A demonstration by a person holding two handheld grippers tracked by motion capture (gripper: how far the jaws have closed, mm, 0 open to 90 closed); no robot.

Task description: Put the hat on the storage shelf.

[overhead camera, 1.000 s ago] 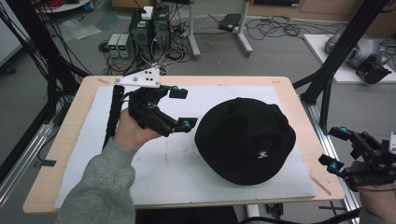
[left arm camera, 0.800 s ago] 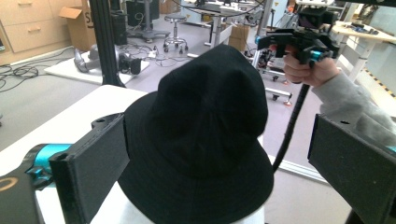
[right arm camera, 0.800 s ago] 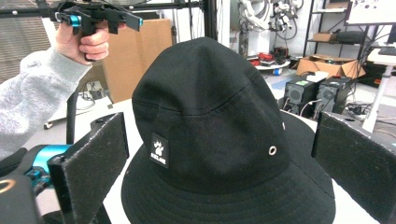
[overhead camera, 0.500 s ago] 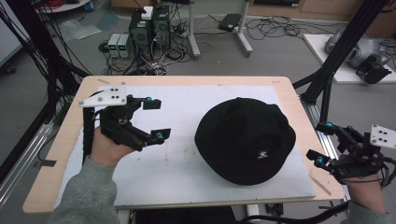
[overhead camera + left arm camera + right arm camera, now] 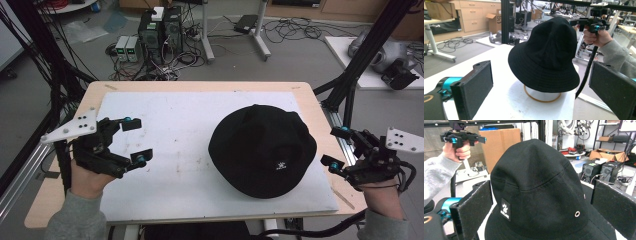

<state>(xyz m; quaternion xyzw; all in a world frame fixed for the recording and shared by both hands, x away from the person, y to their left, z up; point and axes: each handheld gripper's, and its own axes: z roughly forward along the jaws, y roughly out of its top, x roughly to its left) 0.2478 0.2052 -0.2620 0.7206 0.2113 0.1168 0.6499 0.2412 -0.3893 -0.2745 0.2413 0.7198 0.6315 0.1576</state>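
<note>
A black bucket hat with a small white logo patch sits on the white mat, right of centre. In the left gripper view the hat rests raised over a thin wooden ring. My left gripper is held open near the mat's left edge, well clear of the hat, with nothing between its jaws. My right gripper is open just off the hat's right brim, beyond the mat's edge. In the right gripper view its jaws stand either side of the hat, apart from it.
The mat lies on a wooden table. Black frame posts rise at the table's right and left sides. Computer boxes and cables lie on the floor behind. A cardboard box stands beyond the table.
My left gripper has drawn back from the hat's left side toward the table's left edge, still open. My right gripper has moved in toward the hat's right brim. The hat has stayed put.
</note>
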